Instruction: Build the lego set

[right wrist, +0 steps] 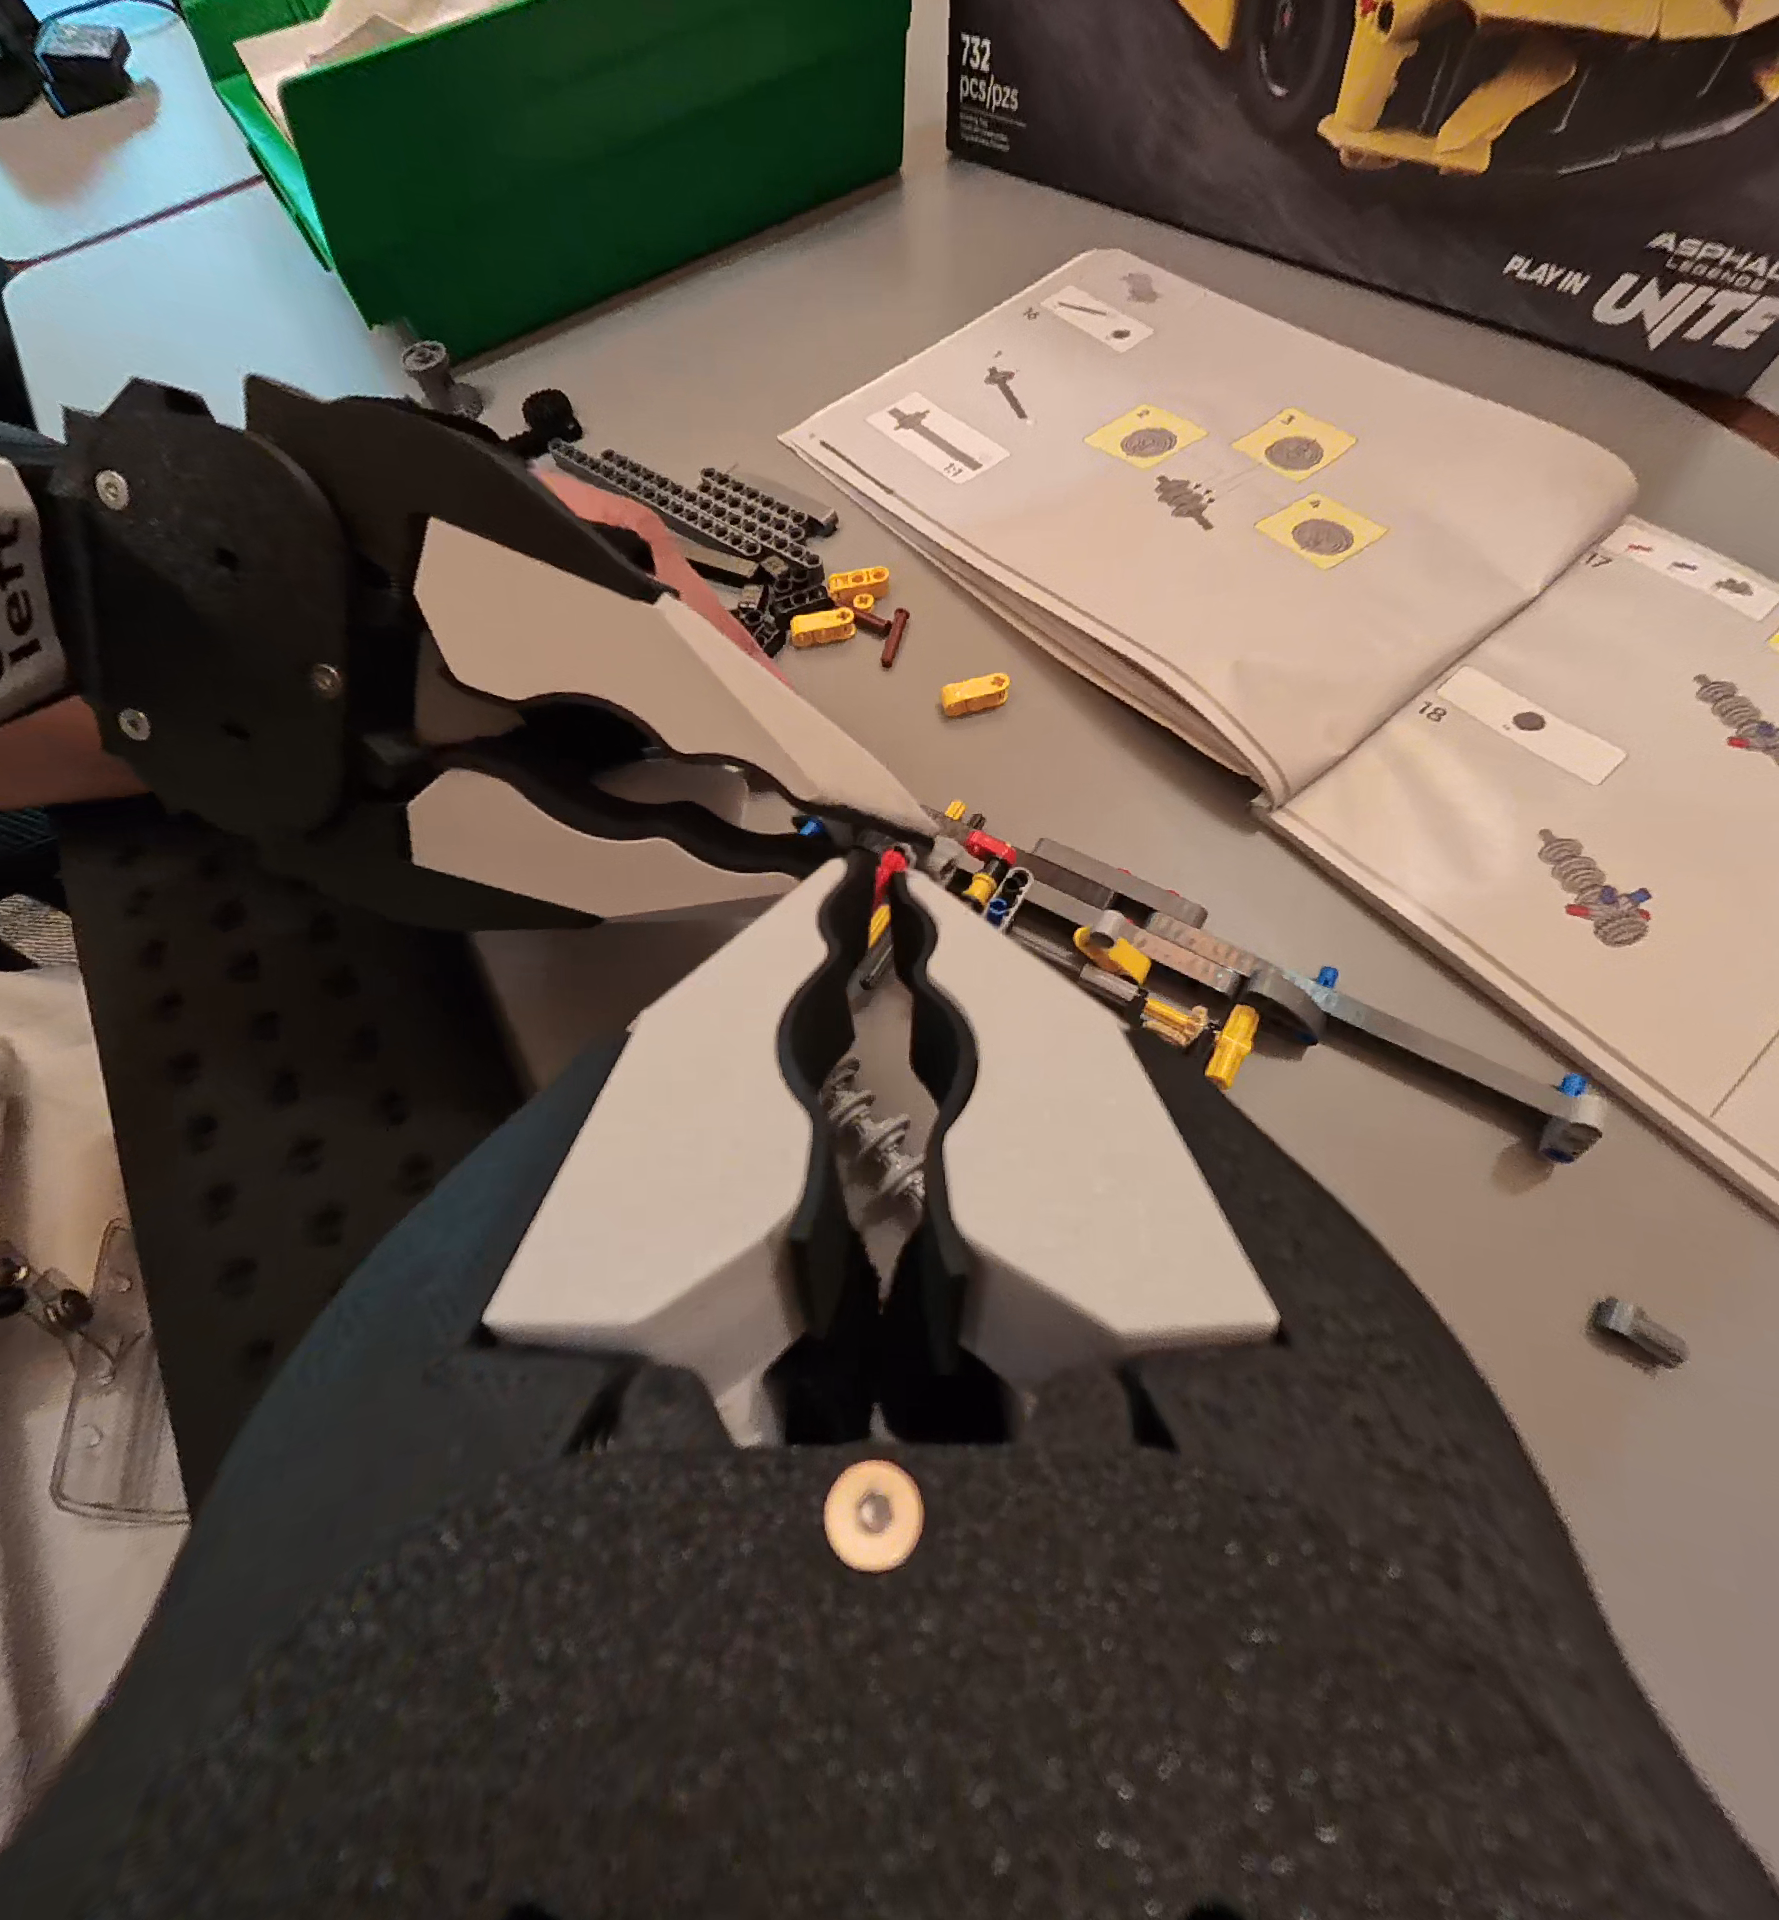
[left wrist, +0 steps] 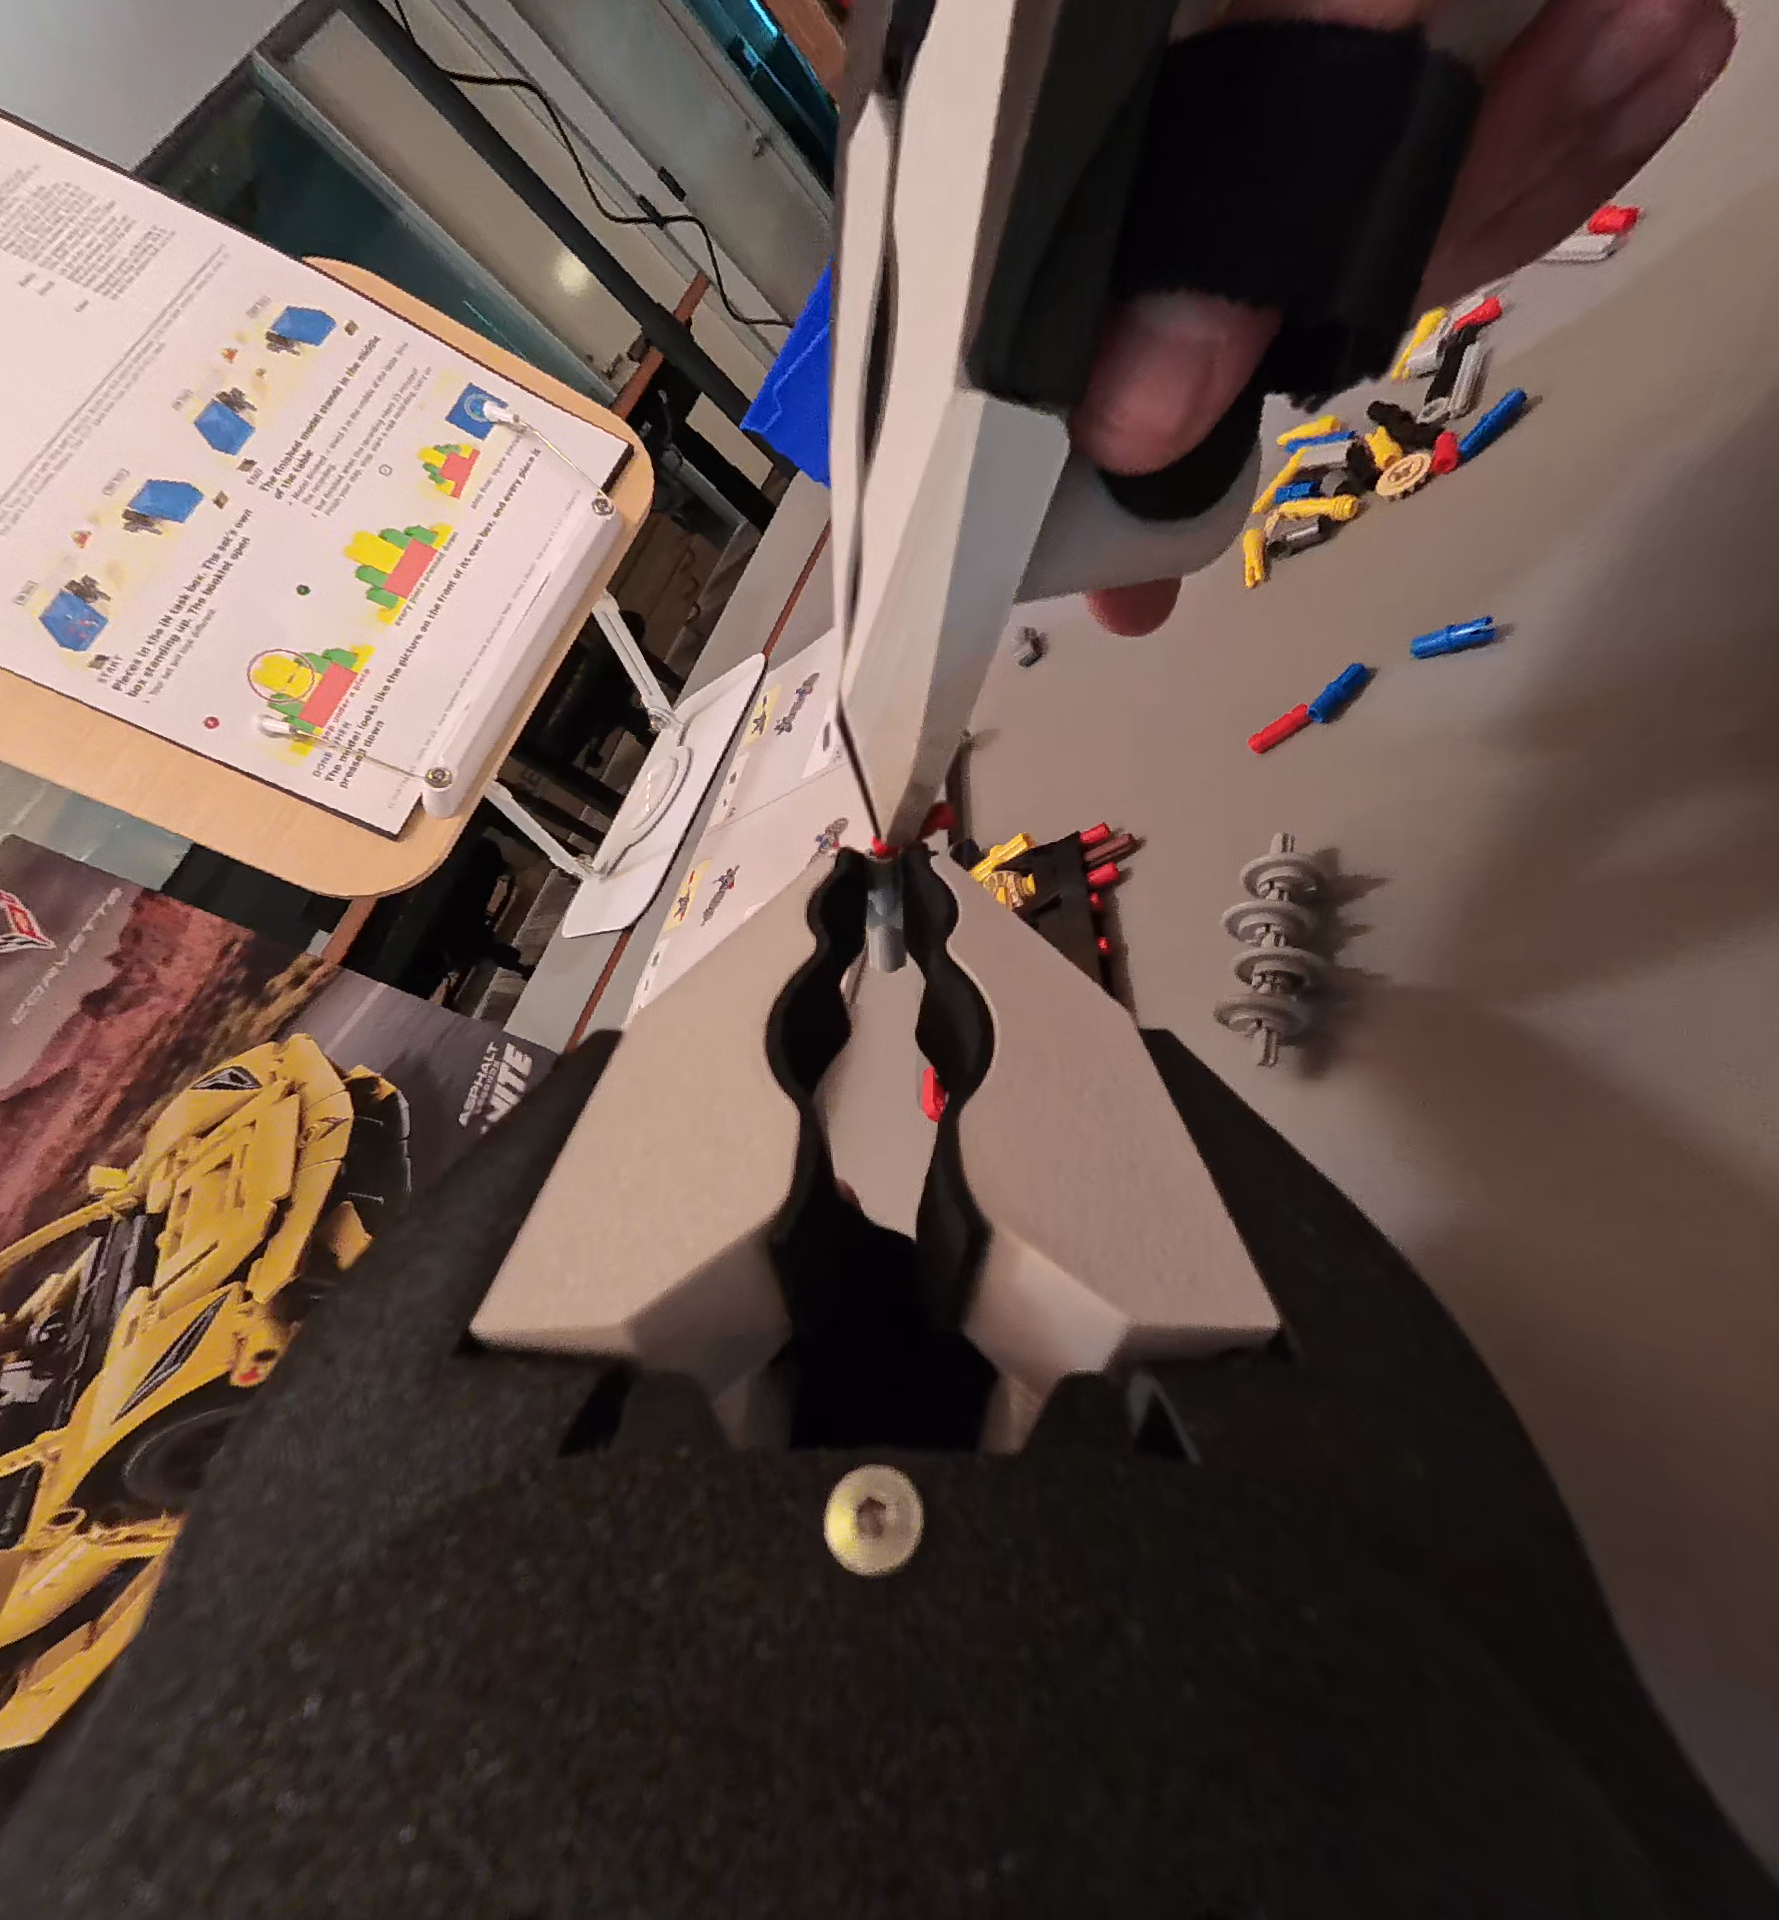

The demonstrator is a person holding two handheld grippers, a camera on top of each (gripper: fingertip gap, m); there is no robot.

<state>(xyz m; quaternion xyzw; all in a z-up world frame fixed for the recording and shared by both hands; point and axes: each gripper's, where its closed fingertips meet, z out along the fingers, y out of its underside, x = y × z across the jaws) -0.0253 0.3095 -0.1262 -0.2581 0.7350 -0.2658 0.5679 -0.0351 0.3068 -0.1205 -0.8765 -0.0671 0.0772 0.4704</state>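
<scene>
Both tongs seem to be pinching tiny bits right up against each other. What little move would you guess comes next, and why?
Probably a gentle push together. The left tongs are shut on a small grey piece, and the right tongs pinch a red pin with its tip right at that piece. They look lined up but seemingly not yet seated, so easing the pin in seems likely.

The left gripper (left wrist: 883, 868) has its 2 fingers nearly closed, tips pinching something small. The right gripper (right wrist: 877, 868) meets it tip to tip, jaws likewise narrowed, apparently gripping too. A hand (left wrist: 1384, 260) wraps the right gripper's handle, thumb through a black strap.
</scene>
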